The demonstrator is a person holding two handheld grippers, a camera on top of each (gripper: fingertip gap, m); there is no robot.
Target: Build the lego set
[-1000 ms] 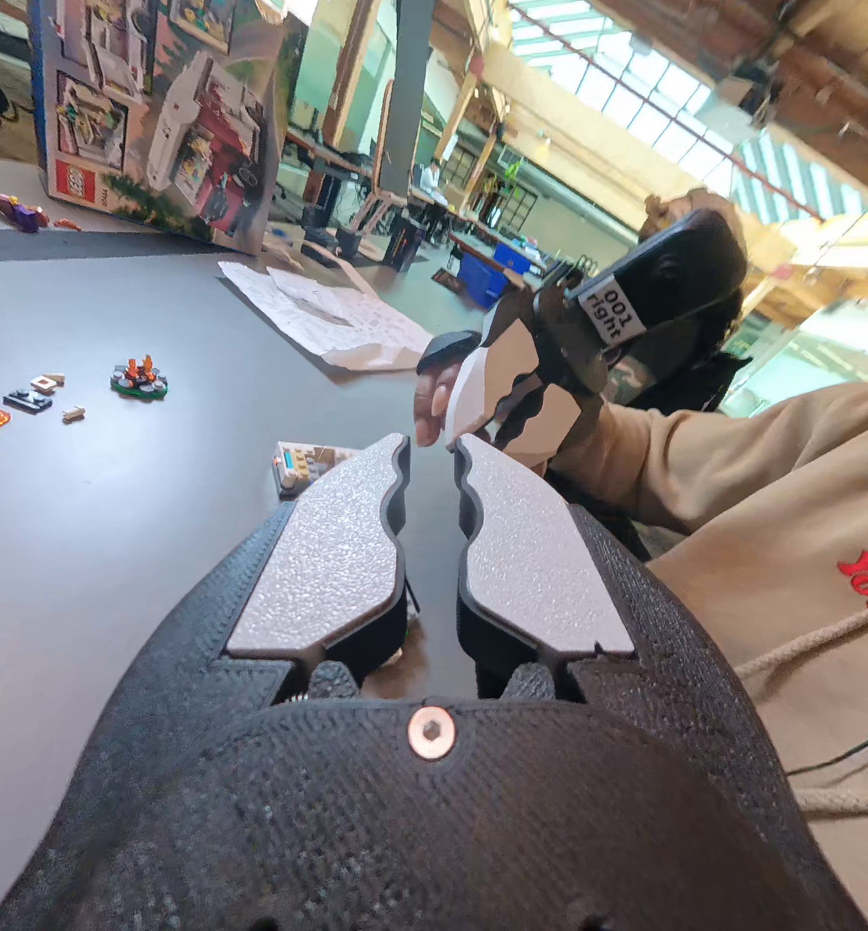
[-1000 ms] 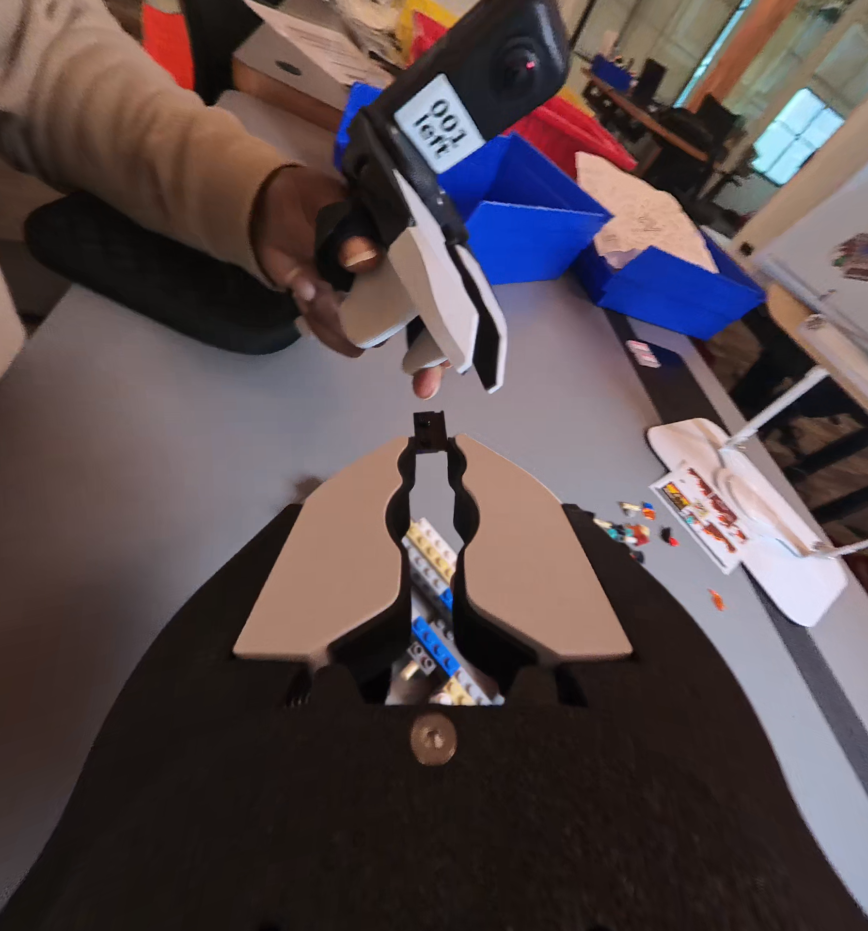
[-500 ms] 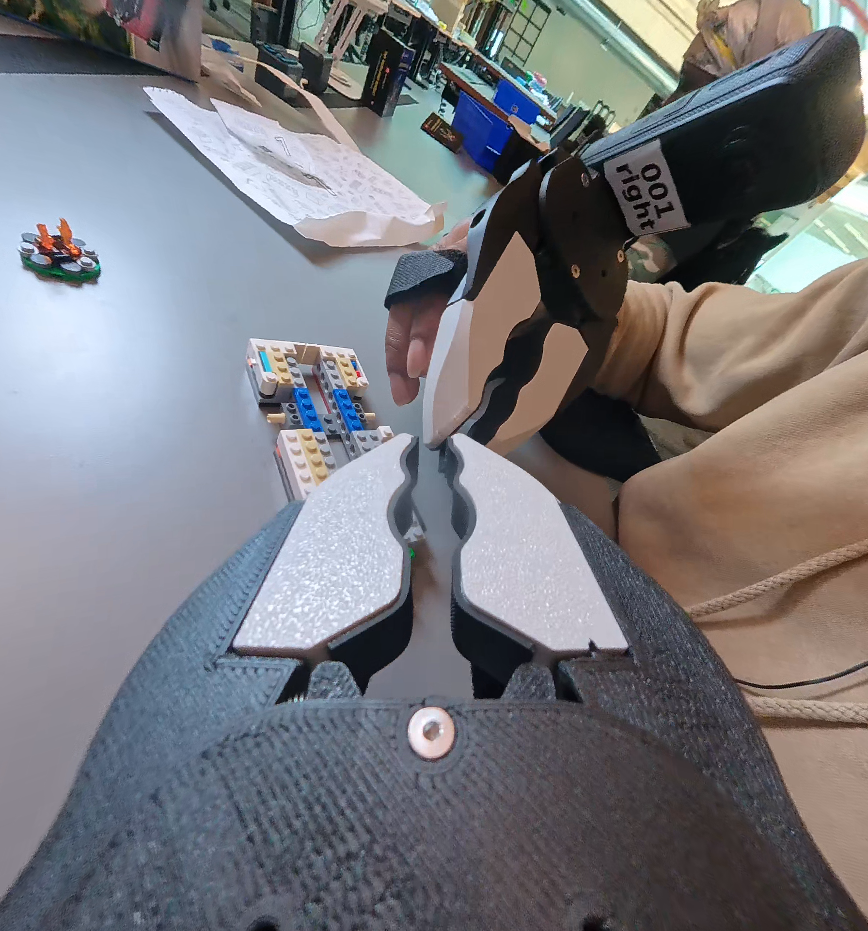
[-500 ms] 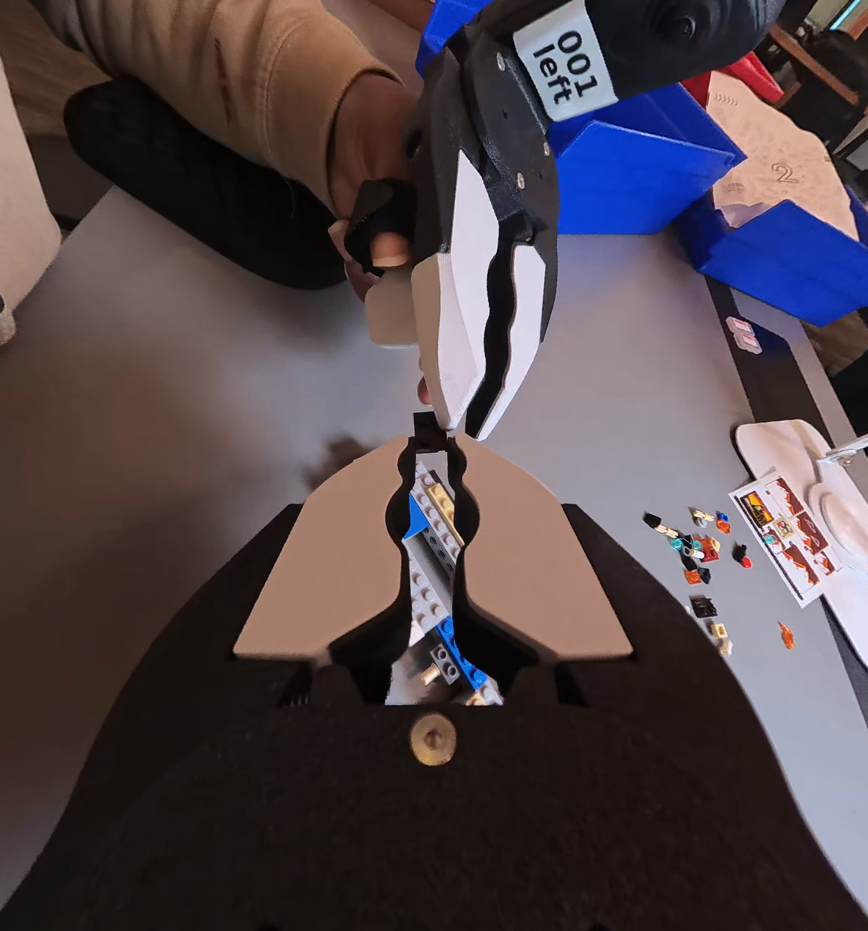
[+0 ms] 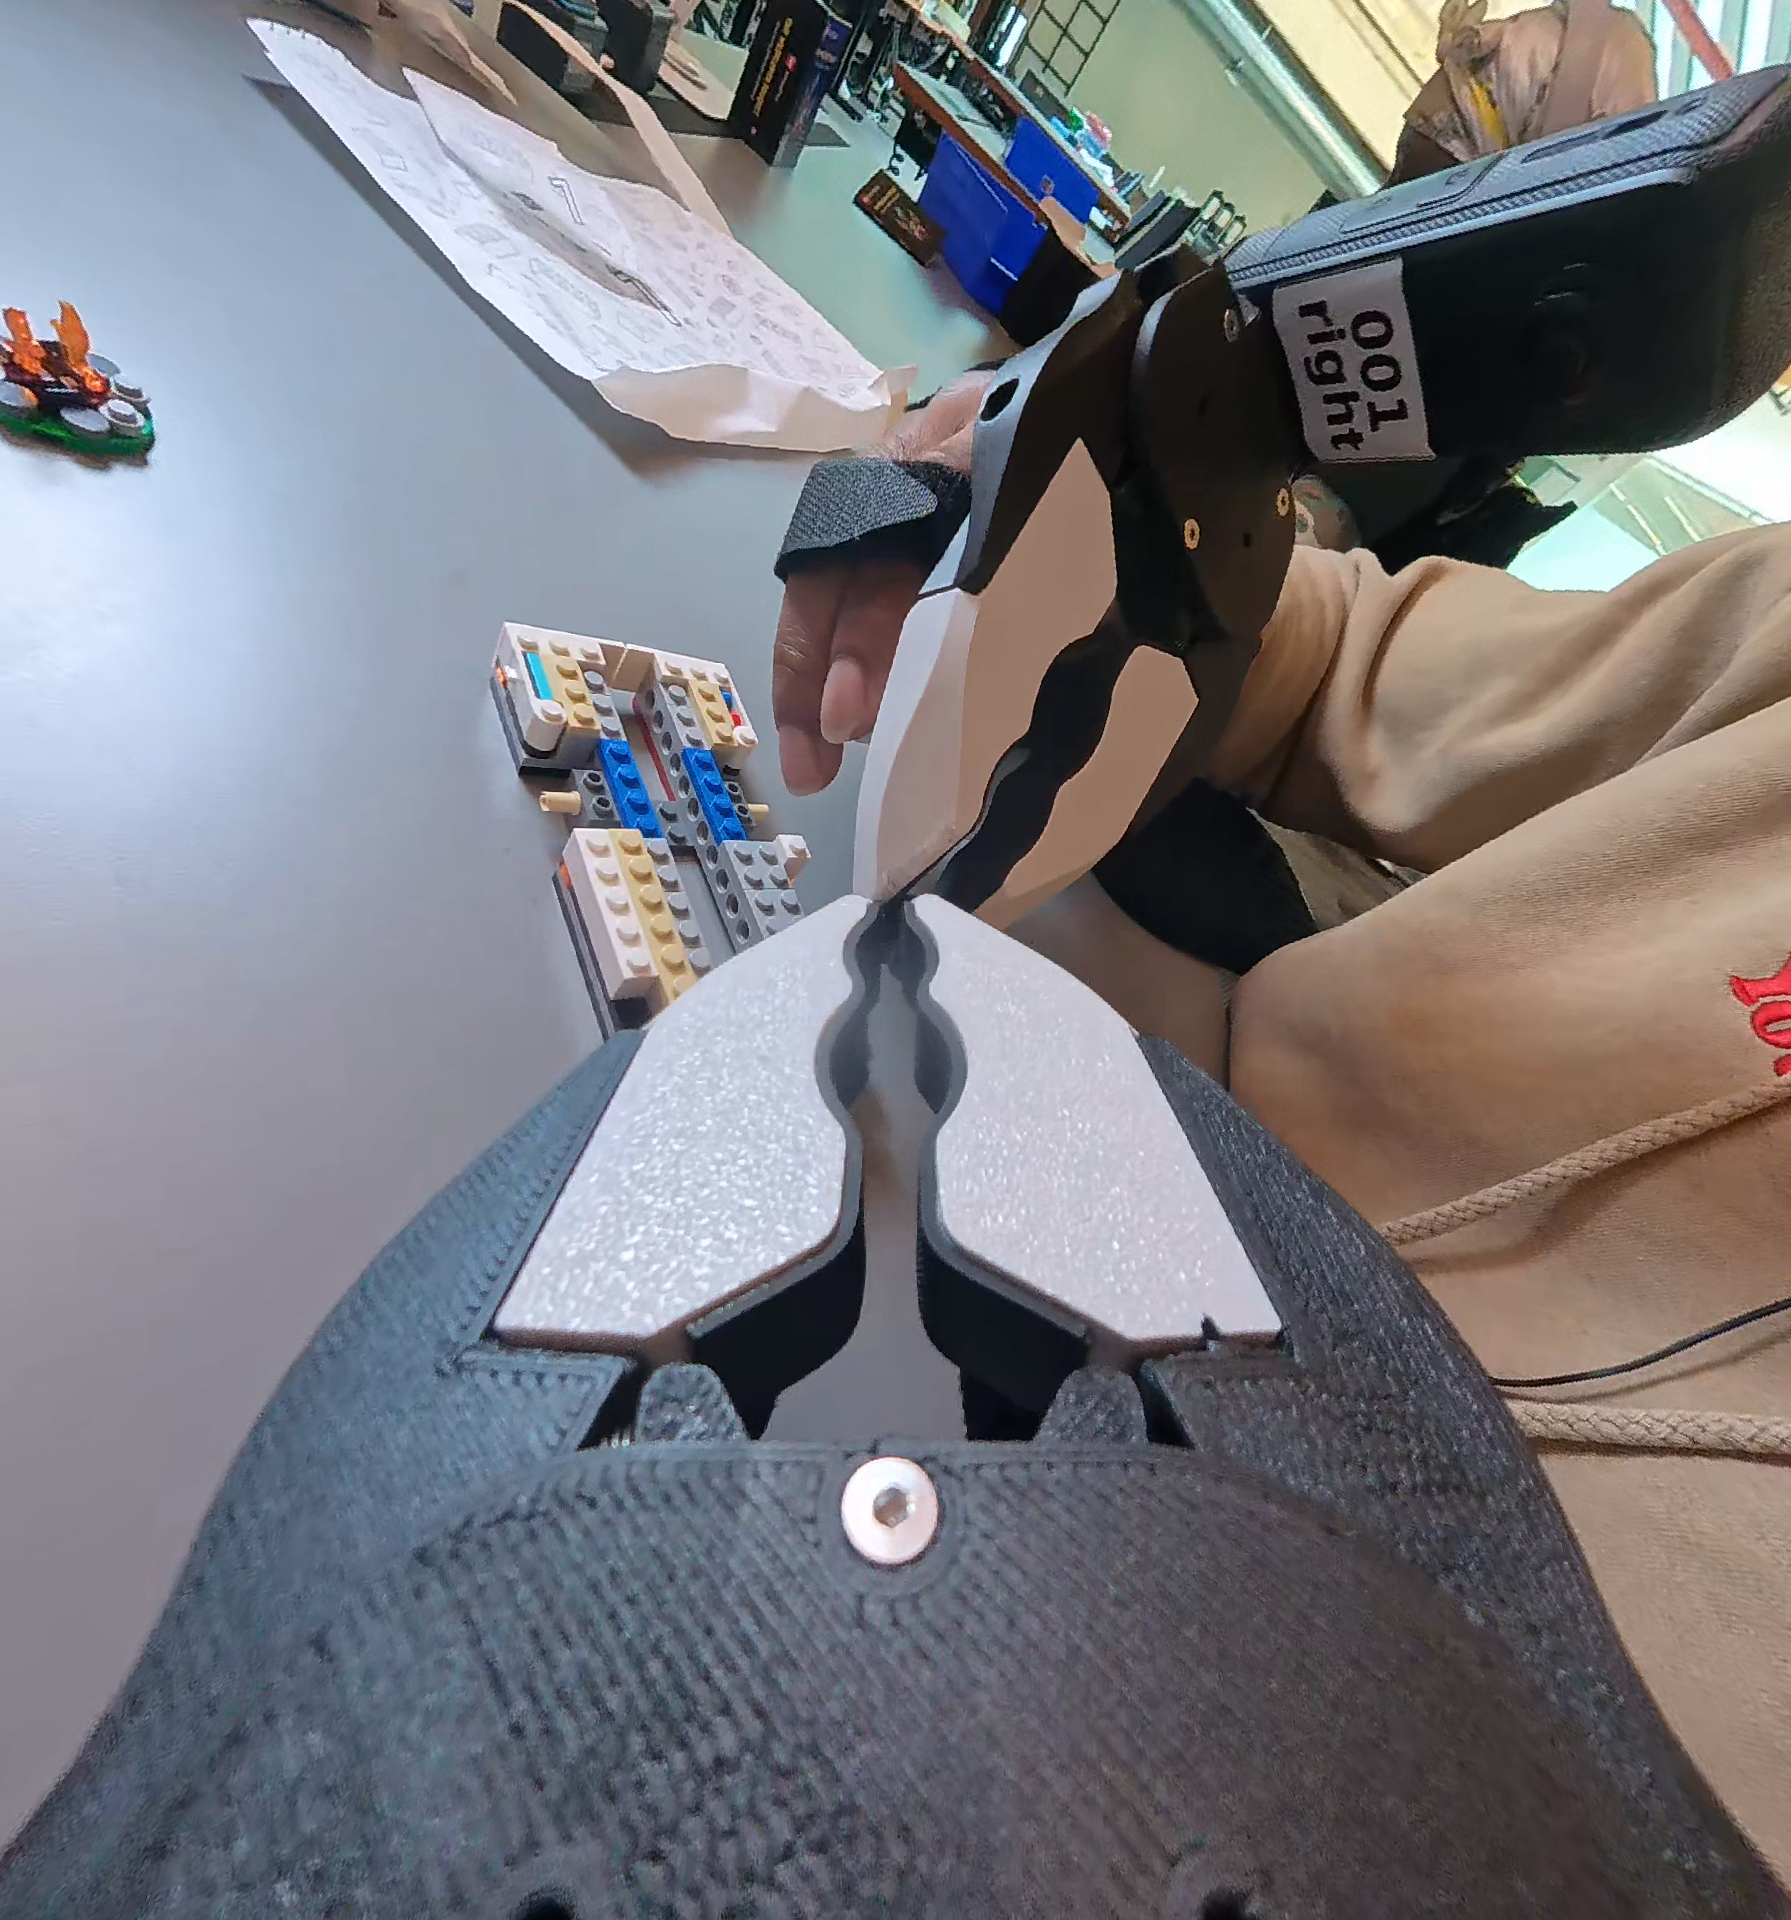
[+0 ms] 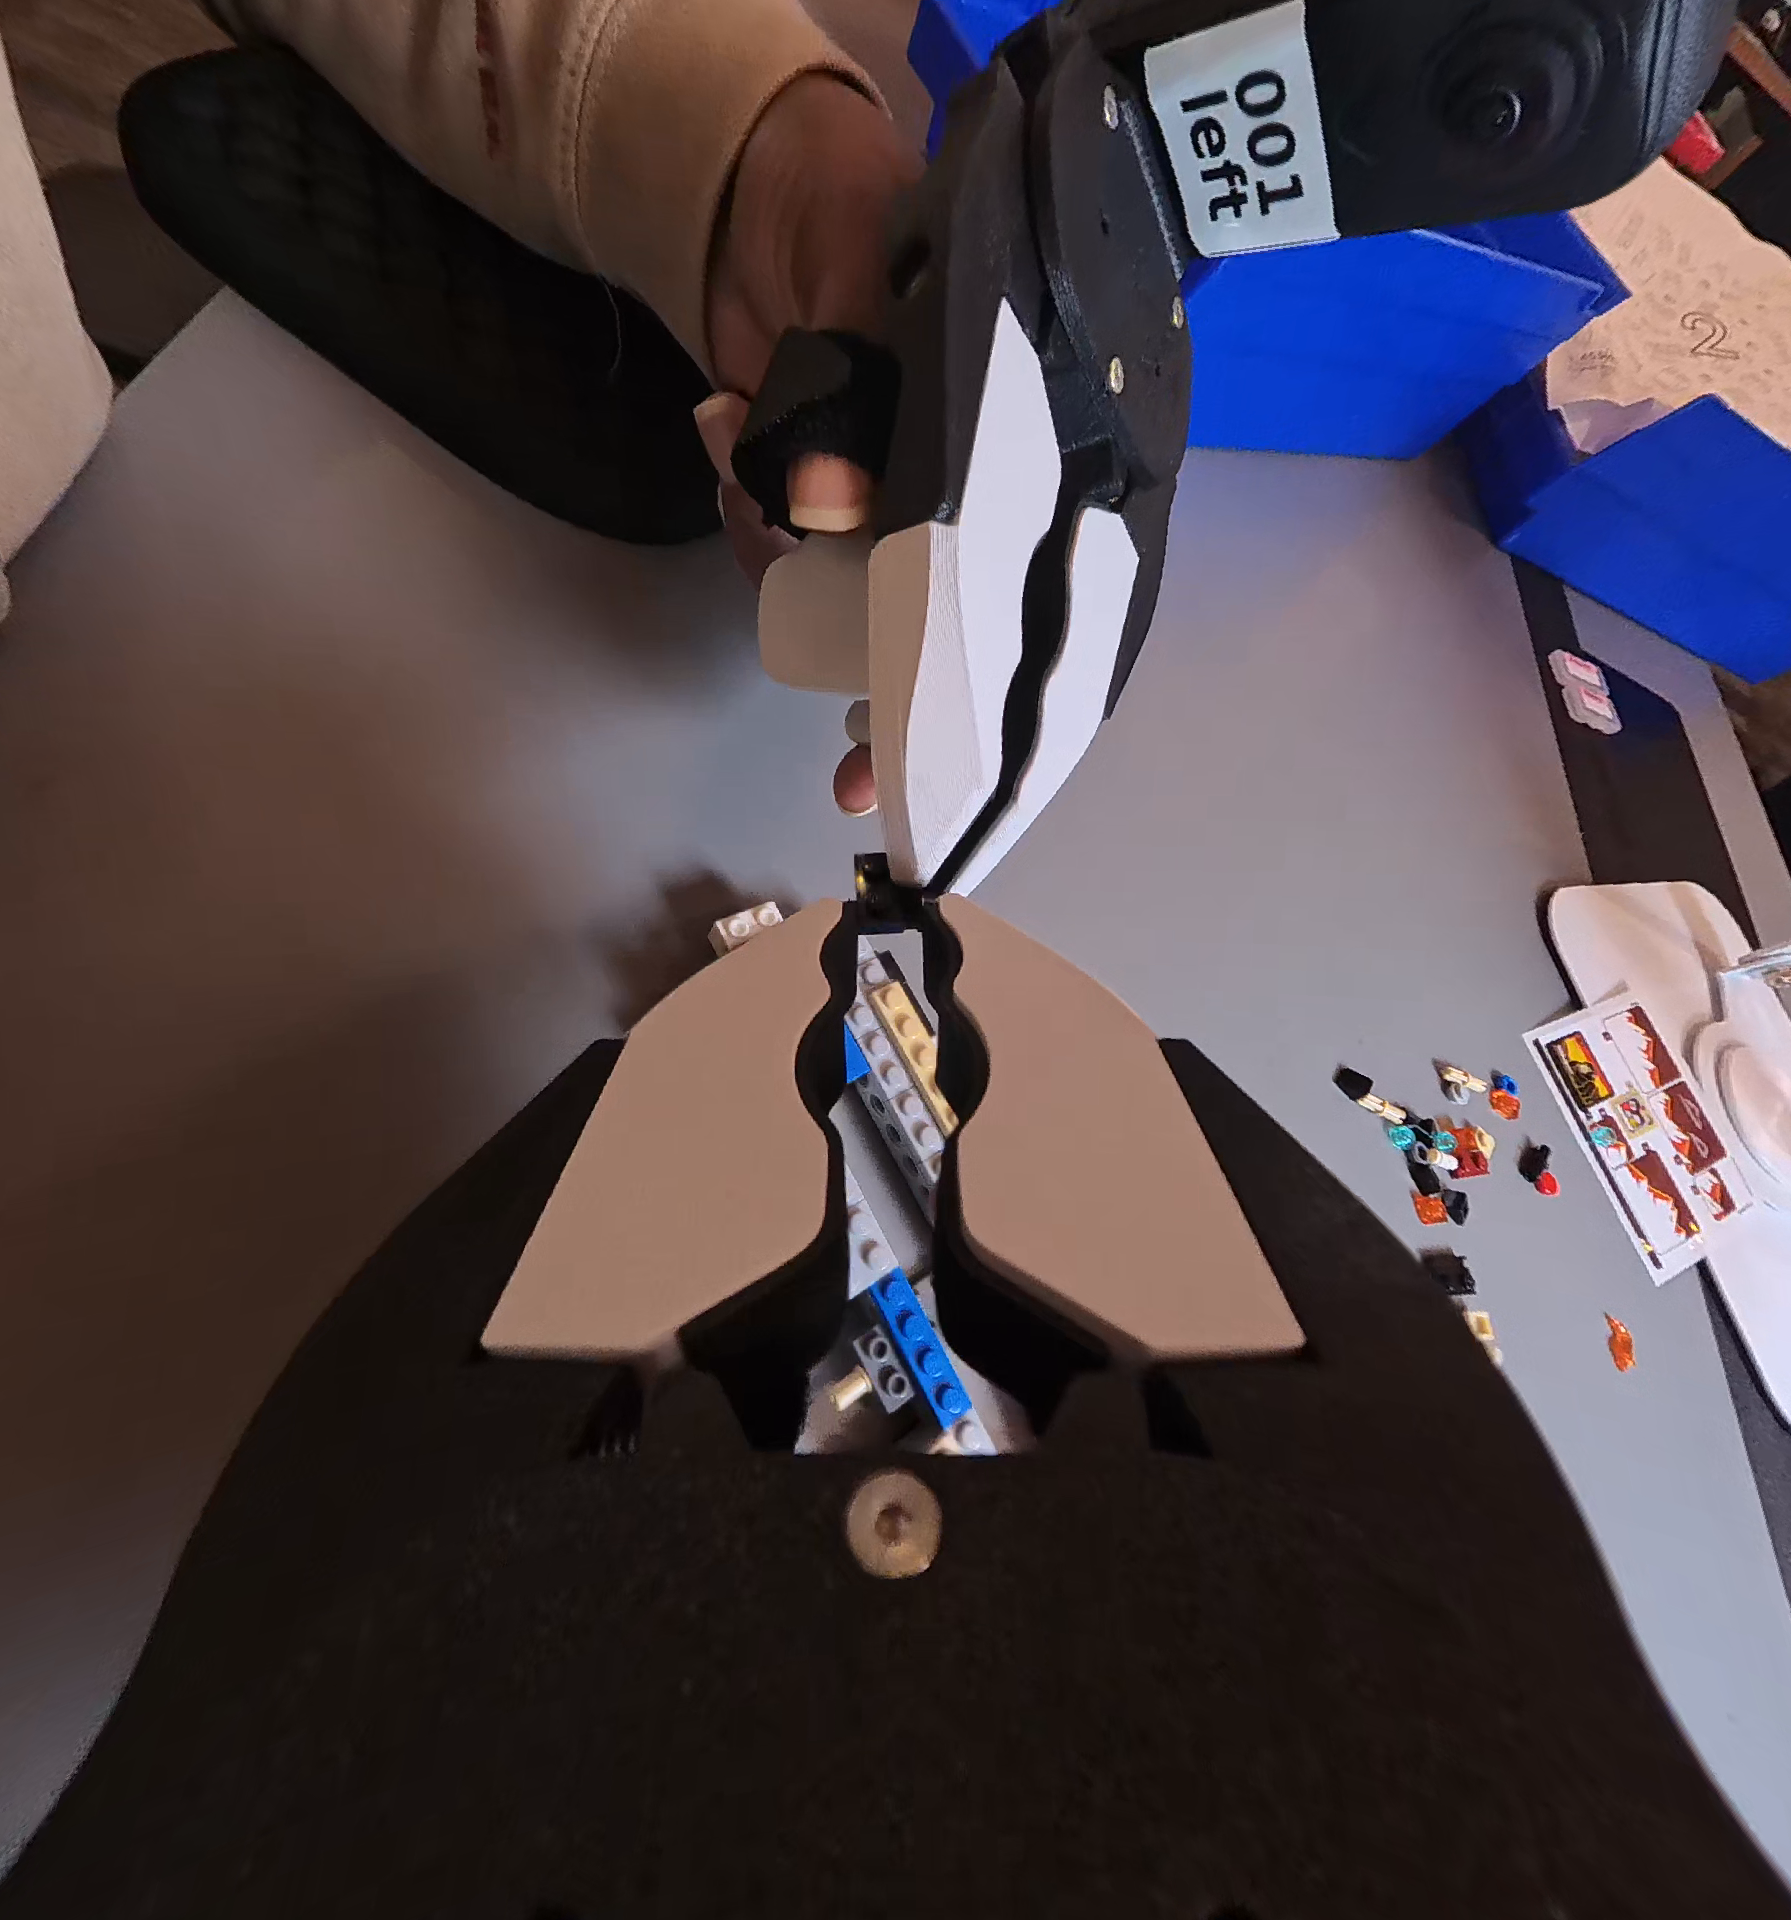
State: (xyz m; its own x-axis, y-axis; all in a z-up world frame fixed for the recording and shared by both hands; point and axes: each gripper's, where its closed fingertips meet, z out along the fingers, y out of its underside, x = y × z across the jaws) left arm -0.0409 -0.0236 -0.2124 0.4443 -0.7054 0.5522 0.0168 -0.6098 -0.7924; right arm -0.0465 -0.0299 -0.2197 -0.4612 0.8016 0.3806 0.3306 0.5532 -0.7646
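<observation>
Above the studded brick assembly (image 5: 652,800) on the smooth grey table (image 5: 195,831), the right gripper (image 6: 886,906) pinched a small glossy black brick (image 6: 875,891) between its wavy-edged tips, the pads pressing its sides. The left gripper (image 5: 886,914), grainy white plates on woven black plastic, had its tips nearly shut on that piece's edge. Printed sheets (image 5: 600,260) lay beyond the assembly; tiny loose parts (image 6: 1442,1132) lay to its side.
</observation>
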